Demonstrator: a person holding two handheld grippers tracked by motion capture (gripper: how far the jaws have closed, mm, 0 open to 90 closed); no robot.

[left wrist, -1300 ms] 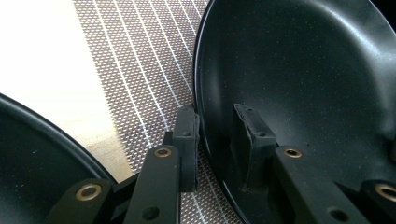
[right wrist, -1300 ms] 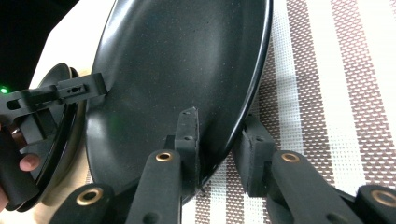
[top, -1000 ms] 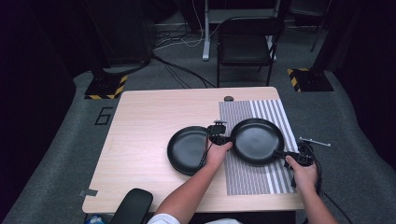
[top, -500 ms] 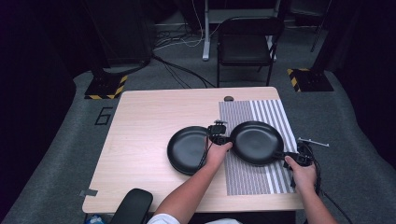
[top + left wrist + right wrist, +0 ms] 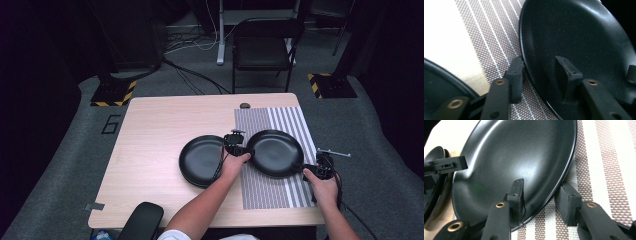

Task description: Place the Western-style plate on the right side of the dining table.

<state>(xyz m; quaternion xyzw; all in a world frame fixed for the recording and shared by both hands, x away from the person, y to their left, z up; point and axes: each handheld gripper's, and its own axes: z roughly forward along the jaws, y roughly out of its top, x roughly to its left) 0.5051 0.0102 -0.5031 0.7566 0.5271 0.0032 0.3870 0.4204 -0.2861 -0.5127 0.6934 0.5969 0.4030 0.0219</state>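
A black plate [image 5: 276, 153] lies on a striped placemat [image 5: 280, 196] at the table's right. My left gripper [image 5: 246, 150] straddles its left rim, one jaw inside the plate [image 5: 584, 37] and one outside, with gaps showing; its jaws have just been opening. At the near right rim my right gripper [image 5: 307, 168] also straddles the edge of the plate [image 5: 524, 152], pads apart from it, jaws likewise just opening. A second black plate [image 5: 200, 161] rests on bare wood to the left, its edge close to the first one.
The wooden table [image 5: 150, 130] has bare room at the left and back. A small dark knob [image 5: 244, 105] sits at the far edge. A chair [image 5: 262, 50] stands beyond the table. A dark padded object [image 5: 142, 221] is at the front edge, a thin metal piece [image 5: 334, 152] off the right side.
The plate between the grippers looks slightly lower than a second ago. Both hands stay where they were.
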